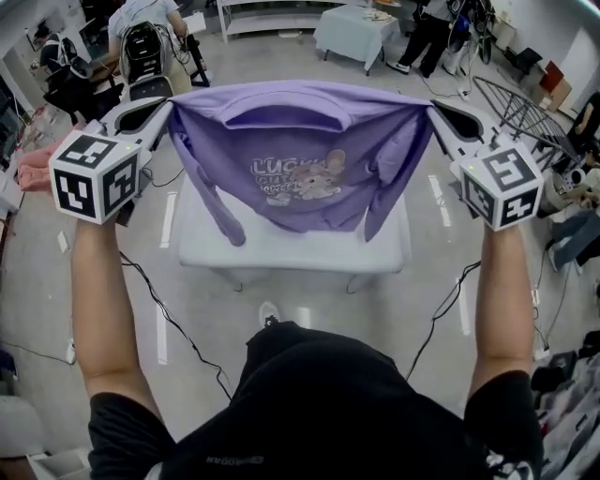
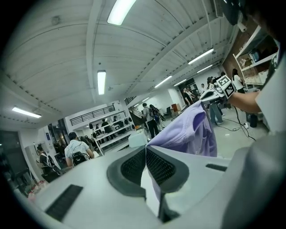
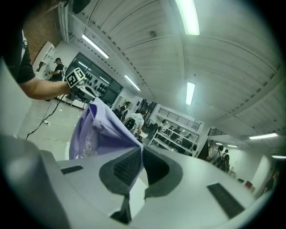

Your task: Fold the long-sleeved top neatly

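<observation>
A lilac long-sleeved top [image 1: 300, 150] with a printed front hangs stretched between my two grippers, held up above a white table [image 1: 295, 248]. My left gripper [image 1: 167, 105] is shut on the top's left shoulder; my right gripper [image 1: 431, 108] is shut on its right shoulder. The sleeves dangle down at both sides, their ends just above the table. In the left gripper view the lilac cloth [image 2: 187, 129] runs out from between the closed pads toward the other gripper. In the right gripper view the cloth [image 3: 100, 129] leaves the pinched jaws the same way.
Cables trail on the grey floor around the table. A person with a backpack [image 1: 145, 47] sits at the far left, and another white table [image 1: 356, 28] stands at the back. A wire rack [image 1: 520, 108] is at the right.
</observation>
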### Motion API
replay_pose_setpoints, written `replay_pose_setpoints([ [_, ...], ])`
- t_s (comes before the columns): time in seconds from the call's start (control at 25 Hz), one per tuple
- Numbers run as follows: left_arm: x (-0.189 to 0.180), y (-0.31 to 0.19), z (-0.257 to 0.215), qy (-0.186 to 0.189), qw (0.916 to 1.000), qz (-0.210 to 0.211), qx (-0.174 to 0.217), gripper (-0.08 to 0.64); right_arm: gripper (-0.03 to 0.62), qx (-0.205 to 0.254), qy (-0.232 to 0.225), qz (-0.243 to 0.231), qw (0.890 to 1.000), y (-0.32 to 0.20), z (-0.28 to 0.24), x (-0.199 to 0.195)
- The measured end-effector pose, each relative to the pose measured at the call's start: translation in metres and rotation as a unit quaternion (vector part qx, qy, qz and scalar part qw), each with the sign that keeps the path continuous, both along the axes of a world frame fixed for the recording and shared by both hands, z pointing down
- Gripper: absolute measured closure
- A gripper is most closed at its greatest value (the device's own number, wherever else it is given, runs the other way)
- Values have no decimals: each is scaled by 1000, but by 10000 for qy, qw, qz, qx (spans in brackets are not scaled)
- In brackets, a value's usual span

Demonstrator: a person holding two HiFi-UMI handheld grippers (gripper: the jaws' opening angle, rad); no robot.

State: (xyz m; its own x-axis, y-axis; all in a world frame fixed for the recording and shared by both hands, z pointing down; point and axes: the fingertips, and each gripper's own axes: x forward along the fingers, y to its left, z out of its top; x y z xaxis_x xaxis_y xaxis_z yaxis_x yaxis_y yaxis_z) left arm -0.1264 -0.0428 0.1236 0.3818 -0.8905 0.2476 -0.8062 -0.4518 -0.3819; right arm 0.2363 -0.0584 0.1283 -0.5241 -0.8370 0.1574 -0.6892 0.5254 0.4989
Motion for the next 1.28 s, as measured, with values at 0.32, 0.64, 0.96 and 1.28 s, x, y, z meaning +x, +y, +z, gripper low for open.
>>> replay_pose_setpoints([
  [0.32,-5,63,-19,114,9994,-311,86,551,572,-114,-272,-349,9990,57,-12,-3],
  [0.64,-21,15,64,54,9955,-648,-695,552,572,-725,-98,-94,9973,17,62,-19],
  [0.96,-31,-85,133,9,9904,-569,-1263,552,572,-1229,90,480,9912,-69,125,-28],
  [1.28,-38,-199,204,-79,9833,-204,-1806,552,572,-1762,-71,1112,9780,-164,182,-32],
])
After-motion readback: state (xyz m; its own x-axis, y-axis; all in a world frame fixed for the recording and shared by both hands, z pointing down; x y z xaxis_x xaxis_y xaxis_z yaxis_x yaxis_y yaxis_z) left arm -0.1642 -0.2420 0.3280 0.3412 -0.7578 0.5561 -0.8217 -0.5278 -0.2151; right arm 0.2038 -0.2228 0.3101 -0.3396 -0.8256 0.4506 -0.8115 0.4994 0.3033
